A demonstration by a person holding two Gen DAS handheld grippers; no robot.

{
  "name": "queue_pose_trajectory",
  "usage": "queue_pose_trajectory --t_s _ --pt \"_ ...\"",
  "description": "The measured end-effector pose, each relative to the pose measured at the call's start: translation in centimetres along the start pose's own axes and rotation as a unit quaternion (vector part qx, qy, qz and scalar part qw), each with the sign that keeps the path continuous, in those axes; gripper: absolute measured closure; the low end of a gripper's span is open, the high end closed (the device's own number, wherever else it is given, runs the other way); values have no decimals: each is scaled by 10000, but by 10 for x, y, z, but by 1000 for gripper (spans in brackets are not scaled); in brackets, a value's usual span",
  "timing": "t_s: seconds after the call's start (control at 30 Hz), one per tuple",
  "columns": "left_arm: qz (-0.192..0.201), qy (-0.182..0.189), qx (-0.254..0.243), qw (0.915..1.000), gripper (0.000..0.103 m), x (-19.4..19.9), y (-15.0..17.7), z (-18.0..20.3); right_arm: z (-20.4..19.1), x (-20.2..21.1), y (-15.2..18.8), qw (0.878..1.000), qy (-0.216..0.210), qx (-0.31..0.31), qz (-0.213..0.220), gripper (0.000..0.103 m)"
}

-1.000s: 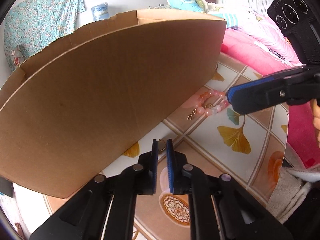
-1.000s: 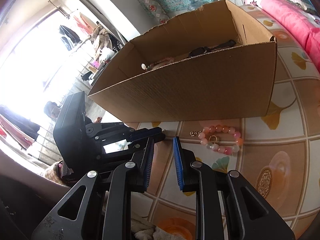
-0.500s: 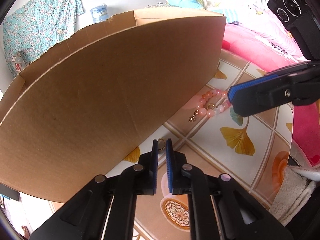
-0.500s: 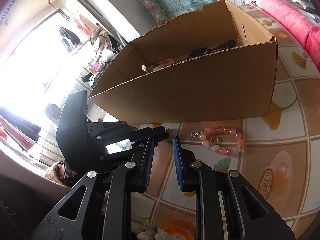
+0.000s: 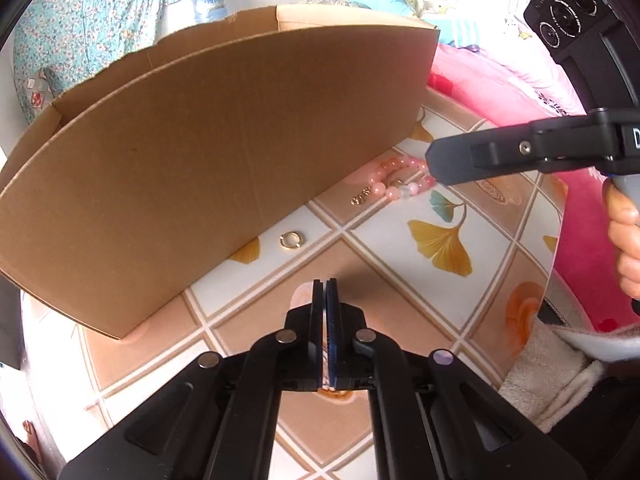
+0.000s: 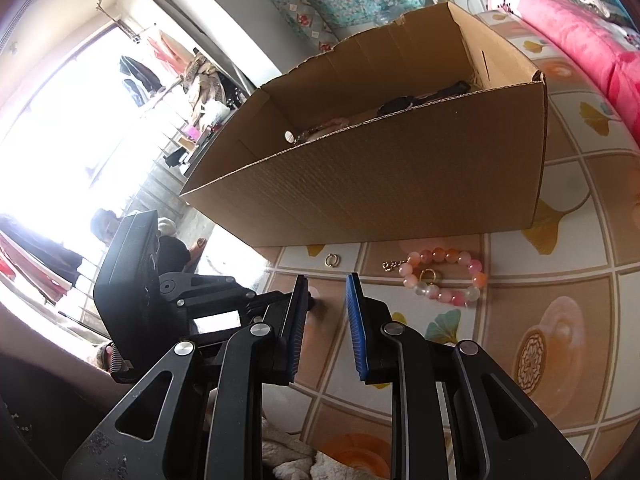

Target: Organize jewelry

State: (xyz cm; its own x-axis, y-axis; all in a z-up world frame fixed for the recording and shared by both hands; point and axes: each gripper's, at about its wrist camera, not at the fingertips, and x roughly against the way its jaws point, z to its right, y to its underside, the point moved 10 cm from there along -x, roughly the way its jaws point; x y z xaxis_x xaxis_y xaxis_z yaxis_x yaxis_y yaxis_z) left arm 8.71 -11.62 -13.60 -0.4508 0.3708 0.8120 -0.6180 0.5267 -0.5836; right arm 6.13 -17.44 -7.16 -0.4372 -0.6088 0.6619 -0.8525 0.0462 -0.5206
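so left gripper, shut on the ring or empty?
Shut, empty. Left gripper pads meet; gold ring lies apart on the table beside the box.

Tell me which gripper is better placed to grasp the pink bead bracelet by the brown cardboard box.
Right. The right gripper is open, and its tip sits at the pink bead bracelet. The left gripper has just been closing, with nothing between its jaws, and is farther back, nearer the gold ring.

I count one box (image 6: 400, 184), one bead bracelet (image 6: 444, 276) and two gold rings (image 6: 332, 260) (image 6: 429, 275). Inside the box I see one black watch (image 6: 404, 103).
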Motion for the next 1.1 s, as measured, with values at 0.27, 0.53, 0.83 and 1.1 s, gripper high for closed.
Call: queue_pose_trajectory --t_s 0.27,0.53,0.83,1.1 --pt "185 -223 -241 9993 89 -4 -17 -11 -3 1 1 10000 -34 11 23 82" --pt "103 -104 -435 9989 84 -18 -23 -15 5 3 2 10000 -9 -59 32 82" --pt "174 10 -489 9987 92 -24 -26 -11 18 10 8 9998 160 -133 44 82" --pt "107 -13 -268 9996 92 -17 -18 -10 25 16 20 9961 859 180 -86 82"
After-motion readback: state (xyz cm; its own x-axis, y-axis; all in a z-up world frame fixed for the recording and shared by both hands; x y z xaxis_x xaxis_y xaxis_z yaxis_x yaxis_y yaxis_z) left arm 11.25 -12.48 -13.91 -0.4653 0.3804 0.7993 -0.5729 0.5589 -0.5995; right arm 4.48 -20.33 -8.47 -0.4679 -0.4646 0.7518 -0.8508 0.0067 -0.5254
